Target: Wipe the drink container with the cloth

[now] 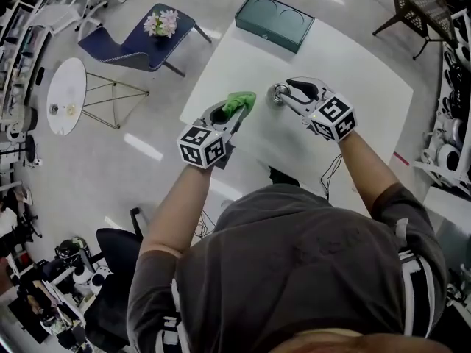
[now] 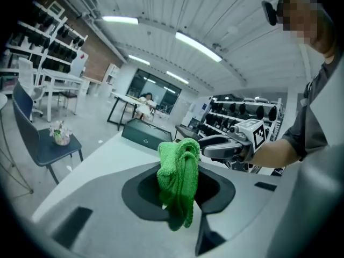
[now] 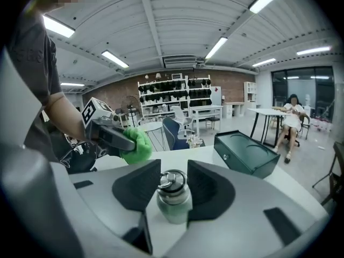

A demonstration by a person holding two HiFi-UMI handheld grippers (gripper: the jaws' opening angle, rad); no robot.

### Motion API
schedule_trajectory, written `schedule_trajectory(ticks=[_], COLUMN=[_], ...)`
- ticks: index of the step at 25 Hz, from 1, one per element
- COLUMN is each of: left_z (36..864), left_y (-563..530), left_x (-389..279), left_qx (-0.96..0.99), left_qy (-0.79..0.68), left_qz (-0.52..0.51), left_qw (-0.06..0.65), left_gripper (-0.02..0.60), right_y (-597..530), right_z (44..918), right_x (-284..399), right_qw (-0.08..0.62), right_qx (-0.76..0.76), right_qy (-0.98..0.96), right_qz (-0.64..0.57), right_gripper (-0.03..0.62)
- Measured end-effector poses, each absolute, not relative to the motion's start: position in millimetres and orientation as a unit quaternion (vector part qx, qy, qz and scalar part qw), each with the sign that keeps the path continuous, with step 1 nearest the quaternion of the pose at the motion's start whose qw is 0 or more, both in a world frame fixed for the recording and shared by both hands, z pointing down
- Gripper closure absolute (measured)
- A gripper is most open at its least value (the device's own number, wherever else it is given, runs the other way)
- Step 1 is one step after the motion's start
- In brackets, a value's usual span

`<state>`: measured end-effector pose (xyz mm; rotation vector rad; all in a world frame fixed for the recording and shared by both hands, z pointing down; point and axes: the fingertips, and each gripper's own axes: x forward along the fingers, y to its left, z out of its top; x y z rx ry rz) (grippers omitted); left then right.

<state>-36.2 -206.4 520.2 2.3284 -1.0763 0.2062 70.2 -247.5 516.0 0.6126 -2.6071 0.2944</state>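
Observation:
A small drink bottle (image 3: 173,198) with a metal cap and pale green body stands upright on the white table (image 1: 346,72). My right gripper (image 3: 172,190) has its jaws on either side of it. They sit close to the bottle, with a thin gap showing on the left side. In the head view the bottle (image 1: 279,94) shows at the tip of the right gripper (image 1: 285,94). My left gripper (image 2: 180,190) is shut on a bunched green cloth (image 2: 180,176), held up just left of the bottle. The cloth (image 1: 239,101) hangs apart from the bottle.
A dark green box (image 1: 274,20) lies at the table's far edge. Left of the table stand a blue chair (image 1: 140,39) carrying flowers and a round white side table (image 1: 66,94). Shelving lines the right wall. A person sits at a distant table.

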Motion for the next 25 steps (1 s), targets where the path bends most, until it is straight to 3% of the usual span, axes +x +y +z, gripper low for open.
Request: schedule_trajectory(ticks=[16,25], left_z=[603.0,642.5], left_y=[-243.2,-274.5], left_x=[8.6,18.9], left_qx=[0.845,0.840], left_qy=[-0.388,-0.389], left_qz=[0.125,0.253], left_qw=[0.347,0.281], left_gripper=[0.491,0.495], right_y=[-255.3,-255.5], right_z=[537.4,538.2], right_x=[65.5,65.2], right_qw=[0.200,0.194], right_qx=[0.184,0.183], right_qy=[-0.954,-0.955], right_qz=[0.125,0.127], right_gripper=[0.474,0.474])
